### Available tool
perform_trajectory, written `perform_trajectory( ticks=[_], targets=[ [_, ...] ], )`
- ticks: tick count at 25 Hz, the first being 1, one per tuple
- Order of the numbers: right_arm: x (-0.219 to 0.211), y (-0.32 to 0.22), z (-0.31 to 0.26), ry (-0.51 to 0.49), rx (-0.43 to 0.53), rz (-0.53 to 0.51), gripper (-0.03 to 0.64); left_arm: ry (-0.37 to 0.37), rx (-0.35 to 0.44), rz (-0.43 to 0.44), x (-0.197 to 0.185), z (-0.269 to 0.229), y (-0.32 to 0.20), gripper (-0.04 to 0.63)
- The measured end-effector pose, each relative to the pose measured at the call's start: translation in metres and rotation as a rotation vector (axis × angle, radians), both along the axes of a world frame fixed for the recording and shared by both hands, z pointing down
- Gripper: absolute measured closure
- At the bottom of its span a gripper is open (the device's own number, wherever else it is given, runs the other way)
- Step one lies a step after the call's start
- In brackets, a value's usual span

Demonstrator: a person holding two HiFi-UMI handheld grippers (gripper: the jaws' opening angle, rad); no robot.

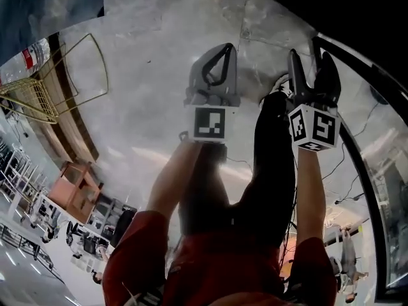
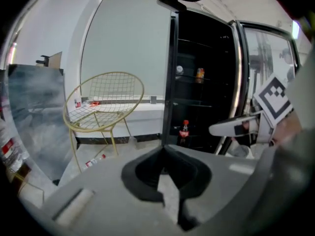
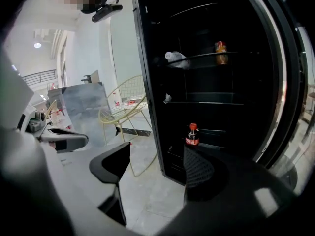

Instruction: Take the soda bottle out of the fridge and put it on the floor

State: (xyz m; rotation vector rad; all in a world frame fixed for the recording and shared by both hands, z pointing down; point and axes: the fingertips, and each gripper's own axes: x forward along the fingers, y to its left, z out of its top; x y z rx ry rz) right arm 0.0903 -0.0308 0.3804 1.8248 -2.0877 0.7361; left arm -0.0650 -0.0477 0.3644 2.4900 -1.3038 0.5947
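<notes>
Grey polished floor point(image 1: 153, 113) is stretching out under the person point(image 1: 229, 260), who is holding both tools out in front, side by side. Ahead, a black fridge point(image 3: 147, 82) is standing with its door point(image 2: 266, 58) open. The soda bottle point(image 3: 192, 135), red-capped, is standing upright on a low shelf point(image 3: 221, 131) inside, well apart from both tools. Higher up, a can point(image 3: 220, 52) is sitting on an upper shelf point(image 3: 202, 56), and a clear bottle point(image 3: 176, 58) is lying on its side to the left of it. A gold wire chair point(image 2: 106, 100) is standing just left of the fridge. The left hand-held gripper point(image 2: 165, 149) is clenched, its jaws meeting at the tips with nothing between them. The right hand-held gripper point(image 3: 157, 151) is released, its jaws standing wide apart and empty; in its own view the soda bottle is showing just above the right-hand jaw. Both are pointing toward the fridge and slightly downward
</notes>
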Motion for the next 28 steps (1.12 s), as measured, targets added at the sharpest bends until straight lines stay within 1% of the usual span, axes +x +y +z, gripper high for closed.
perform_trajectory(
  ticks=[2, 4, 9, 11, 13, 15, 16, 18, 21, 23, 26, 28],
  targets=[
    [0.009, 0.001, 0.025, 0.01, 0.0, 0.011, 0.291, 0.003, -0.007, 0.018, 0.008, 0.026, 0.0, 0.595],
    [0.017, 0.001, 0.047, 0.02, 0.005, 0.018, 0.291, -0.01, -0.002, 0.05, 0.016, 0.05, -0.001, 0.595],
    [0.04, -0.006, 0.094, 0.058, 0.04, 0.02, 0.291, -0.069, 0.066, 0.119, 0.038, 0.096, -0.011, 0.595],
    [0.048, -0.011, 0.108, 0.069, 0.057, 0.021, 0.291, -0.052, 0.081, 0.118, 0.045, 0.11, -0.017, 0.595],
    [0.051, -0.017, 0.119, 0.084, 0.083, 0.004, 0.291, 0.002, 0.052, 0.116, 0.053, 0.127, -0.022, 0.595],
    [0.053, -0.024, 0.128, 0.097, 0.123, -0.018, 0.291, 0.04, 0.023, 0.171, 0.066, 0.147, -0.024, 0.595],
    [0.055, -0.027, 0.134, 0.098, 0.144, -0.024, 0.291, 0.041, 0.029, 0.213, 0.072, 0.155, -0.026, 0.595],
    [0.058, -0.033, 0.145, 0.098, 0.175, -0.031, 0.291, 0.032, 0.058, 0.273, 0.082, 0.17, -0.031, 0.594],
    [0.057, -0.04, 0.16, 0.103, 0.21, -0.055, 0.291, 0.034, 0.093, 0.305, 0.088, 0.188, -0.038, 0.595],
    [0.058, -0.05, 0.162, 0.09, 0.244, -0.084, 0.291, 0.032, 0.136, 0.33, 0.093, 0.196, -0.047, 0.595],
    [0.064, -0.066, 0.161, 0.059, 0.297, -0.096, 0.291, 0.056, 0.203, 0.371, 0.099, 0.203, -0.057, 0.595],
    [0.069, -0.075, 0.162, 0.069, 0.337, -0.079, 0.291, 0.08, 0.209, 0.37, 0.101, 0.213, -0.064, 0.595]
  ],
)
